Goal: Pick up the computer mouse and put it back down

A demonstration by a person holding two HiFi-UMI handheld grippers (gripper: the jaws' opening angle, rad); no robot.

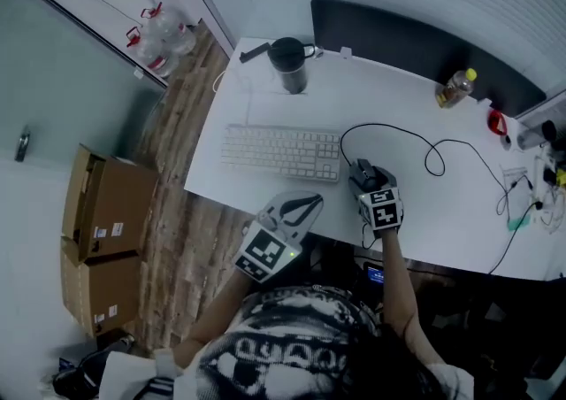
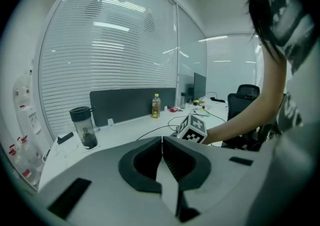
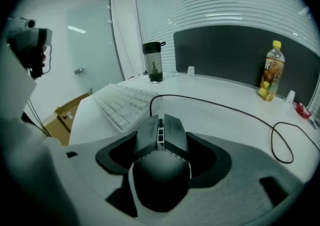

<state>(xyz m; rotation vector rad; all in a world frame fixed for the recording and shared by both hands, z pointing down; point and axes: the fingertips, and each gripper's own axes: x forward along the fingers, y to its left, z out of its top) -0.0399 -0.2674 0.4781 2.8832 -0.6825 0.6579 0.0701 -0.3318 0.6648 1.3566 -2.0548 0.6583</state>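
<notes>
The black wired computer mouse (image 1: 361, 173) rests on the white desk (image 1: 265, 106), just right of the keyboard. In the right gripper view the mouse (image 3: 161, 155) fills the space between the two dark pads. My right gripper (image 1: 365, 182) stands open around it, its pads close beside the mouse's sides. The mouse's cable (image 3: 220, 105) runs away across the desk. My left gripper (image 1: 305, 206) hovers at the desk's front edge below the keyboard. Seen from its own camera, the left gripper (image 2: 162, 142) is shut with nothing in it.
A white keyboard (image 1: 281, 151) lies left of the mouse. A dark tumbler (image 1: 288, 65) stands at the back left, a yellow-capped bottle (image 1: 456, 87) at the back right by the dark partition (image 1: 416, 44). Cardboard boxes (image 1: 106, 212) sit on the floor at left.
</notes>
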